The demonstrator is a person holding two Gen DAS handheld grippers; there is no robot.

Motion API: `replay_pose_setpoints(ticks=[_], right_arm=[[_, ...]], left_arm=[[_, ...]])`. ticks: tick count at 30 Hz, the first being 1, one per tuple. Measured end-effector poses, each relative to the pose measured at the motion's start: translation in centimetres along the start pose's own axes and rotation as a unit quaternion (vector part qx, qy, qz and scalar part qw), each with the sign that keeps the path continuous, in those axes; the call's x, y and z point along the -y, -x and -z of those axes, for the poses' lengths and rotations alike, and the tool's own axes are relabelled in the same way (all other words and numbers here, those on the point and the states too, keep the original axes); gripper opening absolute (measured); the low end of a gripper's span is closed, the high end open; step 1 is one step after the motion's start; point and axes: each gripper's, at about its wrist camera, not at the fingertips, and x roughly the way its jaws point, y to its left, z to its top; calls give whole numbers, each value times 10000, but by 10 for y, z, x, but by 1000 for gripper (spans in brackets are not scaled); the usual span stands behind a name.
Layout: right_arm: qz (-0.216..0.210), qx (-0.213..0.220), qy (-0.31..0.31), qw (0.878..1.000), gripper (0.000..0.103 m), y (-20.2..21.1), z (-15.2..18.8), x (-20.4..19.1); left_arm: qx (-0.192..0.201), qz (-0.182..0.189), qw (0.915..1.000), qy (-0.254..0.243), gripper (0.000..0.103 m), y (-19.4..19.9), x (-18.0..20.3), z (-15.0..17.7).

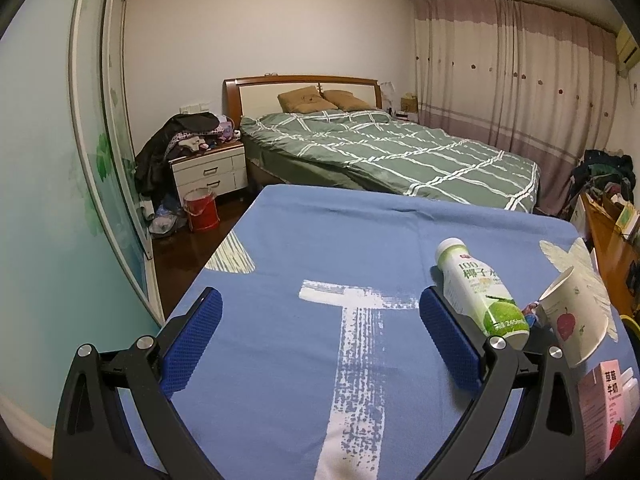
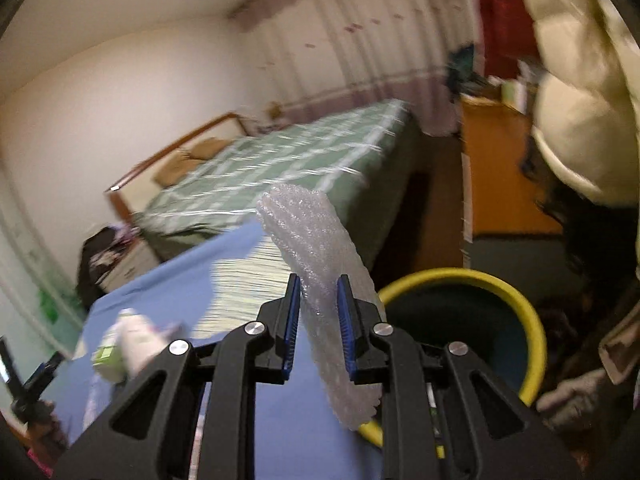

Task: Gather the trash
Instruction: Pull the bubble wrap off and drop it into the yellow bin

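Right gripper [image 2: 318, 312] is clamped on a strip of bubble wrap [image 2: 316, 252], held up just beside the yellow-rimmed bin [image 2: 536, 332]. Left gripper [image 1: 320, 320] is spread wide, nothing in it, hovering over the blue cloth [image 1: 320, 240]. A coconut drink bottle [image 1: 480, 292] lies touching its right finger, paper cup [image 1: 572, 316] and strawberry milk carton [image 1: 604, 408] nearby.

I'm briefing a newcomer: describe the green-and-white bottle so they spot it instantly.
Start at the blue patterned cloth on the table. Near its right edge stands a white plastic bottle with green label, beside a white paper cup with red apple print. Only it has a cap.
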Motion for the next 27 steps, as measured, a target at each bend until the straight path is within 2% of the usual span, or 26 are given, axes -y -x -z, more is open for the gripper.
replay_pose_setpoints(ticks=[4,8,10,12,15,18,23,27], right_arm=[[333,-203,-262,9989,23,-19,10,33],[647,-255,-282,9972,29,-29,15,41],[660,-209,-338,9970,31,-30,18,42],[586,-75,-404,9974,31,-25,21,39],[365,200,-504,9979,38,-14,26,29],[238,504,-433,9975,39,-5,31,13],[409,959,-74,9945,44,10,36,-16],[475,1051,67,9933,45,15,41,-25]], left_arm=[[-66,-14,9999,-81,97,-3,4,0],[-76,104,9998,-137,97,-4,7,0],[-83,187,9997,-161,97,-4,9,2],[-91,245,9995,-197,97,-4,12,3],[-102,342,9988,-327,97,-3,18,4],[-101,393,9982,-450,97,-2,26,6],[-151,529,9960,-709,97,-2,41,11],[-291,776,9916,-991,97,-4,63,17]])
